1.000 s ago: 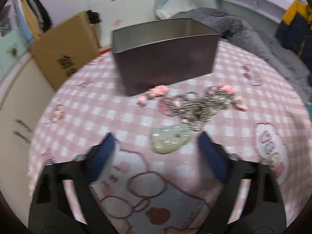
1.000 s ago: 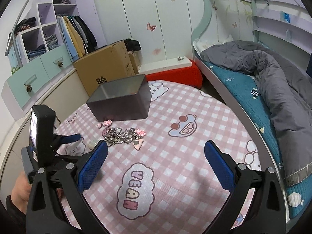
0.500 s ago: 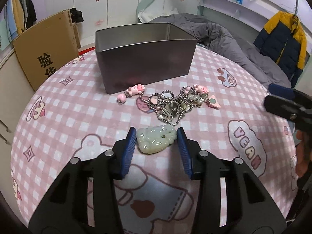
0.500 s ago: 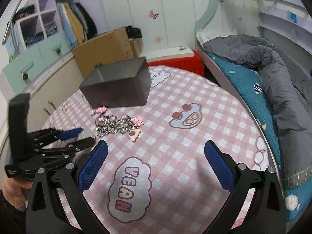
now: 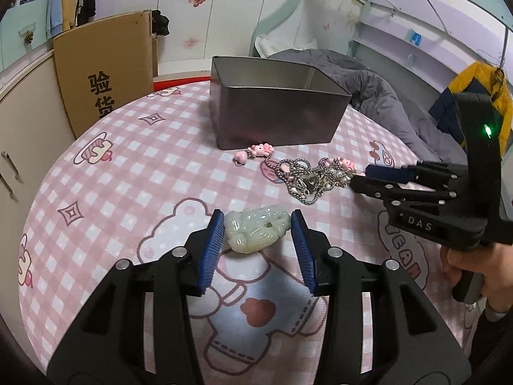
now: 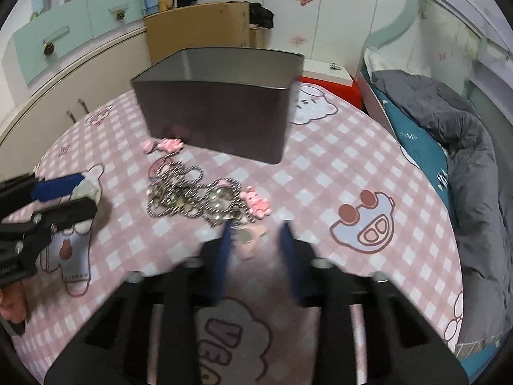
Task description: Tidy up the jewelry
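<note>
A pale green jade pendant (image 5: 256,231) lies on the pink checked tablecloth between the blue pads of my left gripper (image 5: 256,224); the pads stand close on both sides, with a small gap on the right. A tangle of silver chains with pink charms (image 5: 307,179) lies beyond it, also in the right wrist view (image 6: 198,197). My right gripper (image 6: 255,234) is blurred, its jaws narrowed around a small pendant at the tangle's near edge; in the left wrist view its tips (image 5: 362,178) touch the tangle. An open grey metal box (image 5: 275,112) stands behind.
A cardboard box (image 5: 105,73) stands left beyond the round table (image 5: 96,176). A bed with a grey duvet (image 6: 465,147) runs along the right. Cabinets (image 6: 64,38) line the back left.
My left gripper has narrowed around the jade pendant. My right gripper has swung in low to the chain tangle and its jaws have come much closer together.
</note>
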Action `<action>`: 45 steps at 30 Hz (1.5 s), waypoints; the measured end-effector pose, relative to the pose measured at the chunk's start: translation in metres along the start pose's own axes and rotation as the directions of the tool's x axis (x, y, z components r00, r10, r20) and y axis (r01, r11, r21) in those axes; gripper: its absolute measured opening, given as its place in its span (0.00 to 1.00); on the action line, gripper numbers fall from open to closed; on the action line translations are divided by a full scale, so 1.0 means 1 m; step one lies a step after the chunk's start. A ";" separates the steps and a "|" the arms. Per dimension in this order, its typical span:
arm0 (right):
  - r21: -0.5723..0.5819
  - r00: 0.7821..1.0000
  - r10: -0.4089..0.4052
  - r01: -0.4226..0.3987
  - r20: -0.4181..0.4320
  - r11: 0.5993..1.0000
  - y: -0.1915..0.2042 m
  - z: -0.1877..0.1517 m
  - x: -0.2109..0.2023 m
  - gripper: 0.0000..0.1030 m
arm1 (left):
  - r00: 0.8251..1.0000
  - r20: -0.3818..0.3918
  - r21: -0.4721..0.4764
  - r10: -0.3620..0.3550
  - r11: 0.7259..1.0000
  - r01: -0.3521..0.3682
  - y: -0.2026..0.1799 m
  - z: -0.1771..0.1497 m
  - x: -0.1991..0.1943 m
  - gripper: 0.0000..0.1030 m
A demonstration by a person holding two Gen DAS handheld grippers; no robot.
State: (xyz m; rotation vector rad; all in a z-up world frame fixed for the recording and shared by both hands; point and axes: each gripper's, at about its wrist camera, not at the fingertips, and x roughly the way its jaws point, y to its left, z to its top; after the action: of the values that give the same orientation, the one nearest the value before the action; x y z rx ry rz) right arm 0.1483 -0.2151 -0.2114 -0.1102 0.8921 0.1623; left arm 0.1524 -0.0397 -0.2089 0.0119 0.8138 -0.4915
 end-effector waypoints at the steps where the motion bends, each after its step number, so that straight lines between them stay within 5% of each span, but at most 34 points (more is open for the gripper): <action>1: -0.006 1.000 0.001 -0.001 0.003 1.000 0.001 -0.002 -0.001 0.14 | 1.000 0.002 -0.001 -0.002 1.000 0.002 0.000 0.001 0.000 0.40; 15: 0.038 0.991 0.080 -0.085 0.107 0.996 -0.006 -0.014 -0.071 0.14 | 0.998 0.069 0.001 -0.010 1.000 0.010 -0.002 0.006 -0.028 0.40; 26: -0.023 0.947 0.126 -0.125 0.296 0.992 -0.006 0.071 -0.121 0.14 | 0.973 0.230 0.064 -0.008 0.998 -0.007 -0.014 0.092 -0.065 0.41; 35: 0.039 0.954 0.186 -0.201 0.234 0.979 -0.030 0.132 -0.063 0.14 | 0.991 0.128 0.030 -0.049 0.999 0.045 -0.008 0.160 0.001 0.41; 37: 0.062 0.960 0.199 -0.215 0.197 0.975 -0.035 0.138 -0.042 0.15 | 0.993 0.105 -0.002 -0.061 0.998 0.061 -0.003 0.165 0.016 0.52; 38: 0.077 0.961 0.208 -0.224 0.181 0.971 -0.037 0.139 -0.034 0.15 | 0.994 0.099 -0.015 -0.052 0.998 0.054 -0.002 0.167 0.021 0.71; 39: 0.090 0.961 0.215 -0.233 0.172 0.968 -0.039 0.139 -0.029 0.20 | 0.994 0.107 -0.025 -0.040 0.999 0.043 0.001 0.169 0.023 0.78; 42: 0.186 0.970 0.176 -0.207 0.169 0.961 -0.052 0.135 -0.023 0.74 | 0.991 0.134 -0.037 0.007 0.999 -0.002 0.002 0.170 0.021 0.91; 45: 0.245 0.957 0.174 -0.231 0.231 0.942 -0.065 0.127 -0.036 0.93 | 0.985 0.163 -0.059 0.057 0.997 -0.048 0.008 0.166 0.006 0.92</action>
State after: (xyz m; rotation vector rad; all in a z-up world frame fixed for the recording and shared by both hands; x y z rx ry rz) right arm 0.2351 -0.2620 -0.1026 0.2515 0.7089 0.2391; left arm 0.2750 -0.0675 -0.0997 -0.0572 0.6633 -0.4146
